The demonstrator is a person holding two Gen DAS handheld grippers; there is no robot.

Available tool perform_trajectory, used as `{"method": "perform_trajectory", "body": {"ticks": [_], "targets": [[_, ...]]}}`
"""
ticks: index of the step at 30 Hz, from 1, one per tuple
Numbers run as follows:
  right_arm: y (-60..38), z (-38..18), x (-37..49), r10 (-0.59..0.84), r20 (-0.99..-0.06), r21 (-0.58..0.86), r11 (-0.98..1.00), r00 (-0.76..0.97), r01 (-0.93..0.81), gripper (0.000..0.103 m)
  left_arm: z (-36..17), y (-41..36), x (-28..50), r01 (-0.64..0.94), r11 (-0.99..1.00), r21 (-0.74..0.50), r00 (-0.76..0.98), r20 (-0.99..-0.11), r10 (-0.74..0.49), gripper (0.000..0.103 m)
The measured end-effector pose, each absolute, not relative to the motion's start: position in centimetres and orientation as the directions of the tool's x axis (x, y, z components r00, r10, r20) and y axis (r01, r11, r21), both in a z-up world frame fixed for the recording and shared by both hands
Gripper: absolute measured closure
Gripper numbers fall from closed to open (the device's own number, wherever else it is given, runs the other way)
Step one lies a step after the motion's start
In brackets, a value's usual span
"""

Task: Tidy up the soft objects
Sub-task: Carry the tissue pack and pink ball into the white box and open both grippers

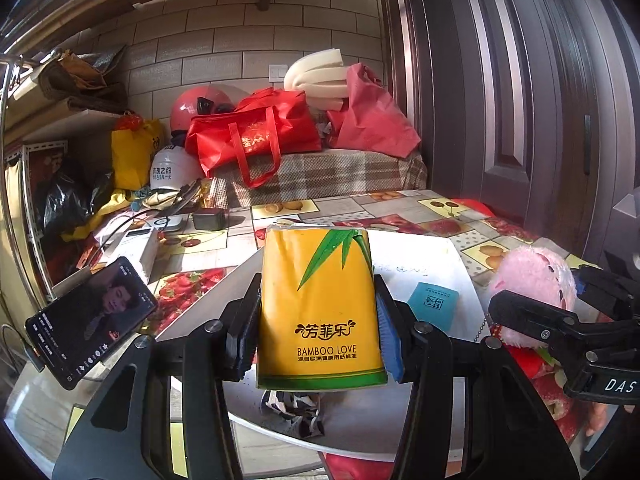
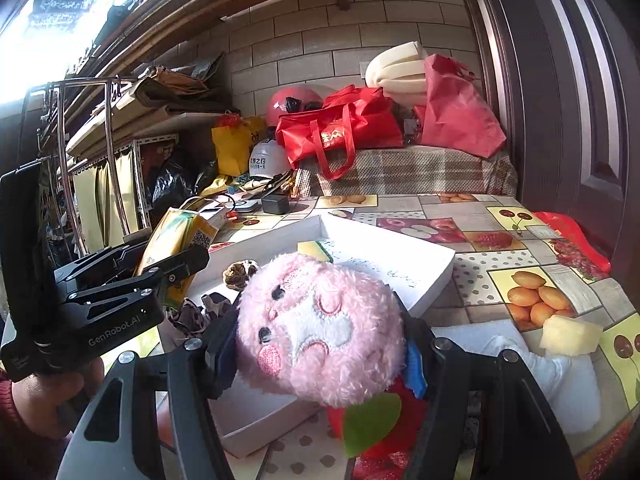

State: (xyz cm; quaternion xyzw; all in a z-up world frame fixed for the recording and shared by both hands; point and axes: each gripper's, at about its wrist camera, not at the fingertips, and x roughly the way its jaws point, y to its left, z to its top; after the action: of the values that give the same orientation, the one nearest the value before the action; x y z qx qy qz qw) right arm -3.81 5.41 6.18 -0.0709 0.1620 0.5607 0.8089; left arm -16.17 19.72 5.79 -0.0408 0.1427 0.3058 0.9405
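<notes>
Two grippers each clench a soft thing above the white box. The left gripper [image 1: 318, 320] has its jaws pressed on both sides of a yellow tissue pack [image 1: 320, 304] printed "BAMBOO LOVE", held upright over the white box [image 1: 448, 264]. The right gripper [image 2: 320, 344] has its jaws squeezed on a pink plush toy [image 2: 320, 332], whose red body and green leaf hang below them, over the near edge of the box.

Only the left wrist view shows a teal card [image 1: 434, 300] lying inside the box, and a phone [image 1: 90, 316] with a lit screen standing left of the box. Only the right wrist view shows the box's raised walls [image 2: 280, 232], a small yellow and green packet [image 2: 316, 250] in it behind the plush head, a brown patterned bundle [image 2: 240, 274] at its left side, and a dark patterned cloth [image 2: 200, 312] draped near its front left corner. The same view shows a white soft item [image 2: 560, 372] and a pale foam piece [image 2: 570, 334] lying right of the box on the fruit-print tablecloth [image 2: 520, 240]. Beyond the box, red bags [image 2: 340, 128] and rolled foam [image 2: 400, 72] sit on a plaid-covered surface [image 2: 420, 172].
</notes>
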Motion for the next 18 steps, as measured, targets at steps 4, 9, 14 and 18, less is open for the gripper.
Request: {"method": "perform_trajectory", "body": {"ticks": [4, 9, 14, 18], "targets": [[7.4, 6.1, -3.8, 0.883, -0.359, 0.063, 0.348, 0.304, -0.936, 0.037, 6.0, 20.8, -14.7, -0.595, 0.803, 0.031, 0.765, -0.282, 0.578, 0.053], [10.1, 5.9, -3.2, 0.874, -0.381, 0.087, 0.36, 0.303, -0.929, 0.037, 5.9, 23.7, -13.6, -0.619, 0.785, -0.014, 0.746, -0.326, 0.581, 0.053], [12.1, 5.6, -2.3, 0.857, -0.41, 0.109, 0.384, 0.311, -0.917, 0.037, 5.6, 25.1, -12.8, -0.61, 0.791, -0.047, 0.743, -0.379, 0.551, 0.053], [12.9, 5.3, -1.2, 0.839, -0.443, 0.142, 0.413, 0.316, -0.9, 0.037, 5.6, 25.3, -12.5, -0.618, 0.785, -0.044, 0.736, -0.384, 0.558, 0.053]]}}
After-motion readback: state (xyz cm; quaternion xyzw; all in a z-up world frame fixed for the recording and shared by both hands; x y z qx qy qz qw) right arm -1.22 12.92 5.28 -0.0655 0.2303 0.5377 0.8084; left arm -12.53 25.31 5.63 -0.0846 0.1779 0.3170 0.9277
